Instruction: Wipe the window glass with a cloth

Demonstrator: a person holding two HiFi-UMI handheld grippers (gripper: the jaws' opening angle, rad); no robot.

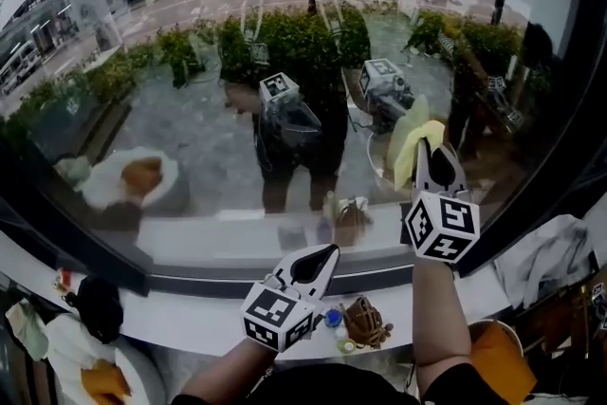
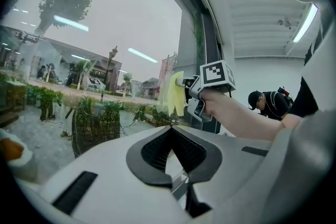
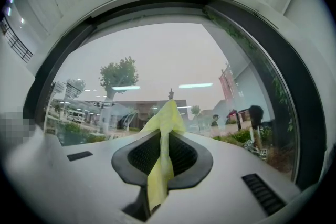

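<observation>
**Yellow cloth up at the pane, wiping stroke in hand**

Your right gripper (image 1: pixel 437 164) is clamped on the yellow cloth (image 1: pixel 413 147), which stands right of centre in the head view. The fold runs up between the jaws and fans out above them in the right gripper view. It sits at the window glass (image 1: pixel 180 100), but no view settles whether it actually presses the pane.

Your left gripper (image 1: pixel 313 266) hangs lower centre over the white sill (image 1: pixel 180 316). Its jaws are drawn together on nothing.

You look to be in the wiping step. The next move likely calls for firm contact, then a sweep.

Broad glass lies open toward the left and top of the head view. At the right, the dark frame (image 1: pixel 561 147) is near, so strokes that way run out soon. Downward, mind the small items (image 1: pixel 364 322) on the sill.
</observation>
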